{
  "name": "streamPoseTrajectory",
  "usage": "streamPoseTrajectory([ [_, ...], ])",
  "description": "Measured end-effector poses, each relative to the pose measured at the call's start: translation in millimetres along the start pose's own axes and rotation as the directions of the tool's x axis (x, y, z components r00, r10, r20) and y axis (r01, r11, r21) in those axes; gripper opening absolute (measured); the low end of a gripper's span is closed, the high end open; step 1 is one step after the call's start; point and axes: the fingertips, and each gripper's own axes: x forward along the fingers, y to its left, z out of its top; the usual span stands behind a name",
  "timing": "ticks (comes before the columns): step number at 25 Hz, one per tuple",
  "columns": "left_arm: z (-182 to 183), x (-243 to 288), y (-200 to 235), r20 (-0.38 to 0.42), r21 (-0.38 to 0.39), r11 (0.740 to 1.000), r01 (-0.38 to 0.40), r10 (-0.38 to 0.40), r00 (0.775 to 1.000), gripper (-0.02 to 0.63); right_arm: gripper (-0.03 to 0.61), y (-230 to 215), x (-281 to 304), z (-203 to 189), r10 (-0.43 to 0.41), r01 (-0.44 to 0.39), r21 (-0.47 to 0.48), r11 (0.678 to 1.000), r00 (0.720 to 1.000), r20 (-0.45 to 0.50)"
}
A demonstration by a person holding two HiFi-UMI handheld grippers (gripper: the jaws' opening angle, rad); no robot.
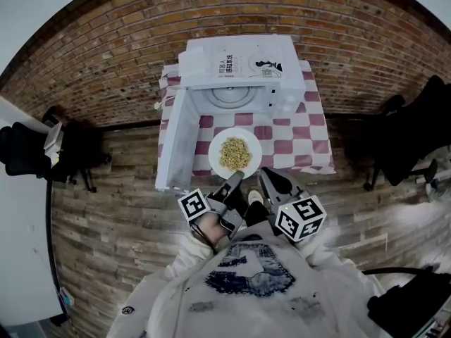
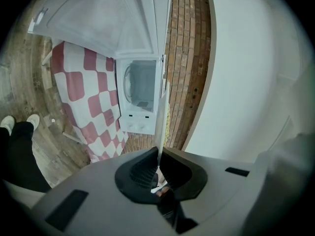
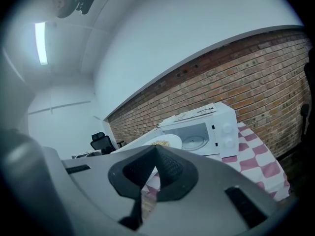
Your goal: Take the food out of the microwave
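the plate [image 1: 235,153] with its heap of food [image 1: 235,151] is already outside the microwave [image 1: 239,65]. it sits on the near side of the open cavity, over the checked table [image 1: 306,129], and seems to be held up, not resting on it. the left claw [image 1: 237,177] is clamped on the plate's near rim, which shows edge-on between its jaws in the left gripper view. the right claw [image 1: 265,176] is just right of the plate's near edge, jaws together with nothing in them. the main step looks done; what is left is likely to set the plate down, and perhaps to swing the door [image 1: 176,136] closed, as it stands wide open on the left.

count: one microwave, one door, one plate, one heap of food, one empty turntable [image 1: 229,96] inside, one table, two claws.
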Motion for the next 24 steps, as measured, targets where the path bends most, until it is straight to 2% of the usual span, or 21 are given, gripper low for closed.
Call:
streamPoseTrajectory([
  [12,-9.3,-2.1,-1.4,-0.01,-0.004,1.0,0.0,0.0,1.0,0.018,0.012,0.6,-5.3,-3.4,0.0,0.0,-0.001,1.0,1.0,-0.004],
  [24,-3.3,1.6,4.7,-0.022,-0.013,1.0,-0.009,0.009,1.0,0.018,0.012,-4.1,3.5,-6.7,-0.009,0.009,0.004,1.0,1.0,-0.018],
])
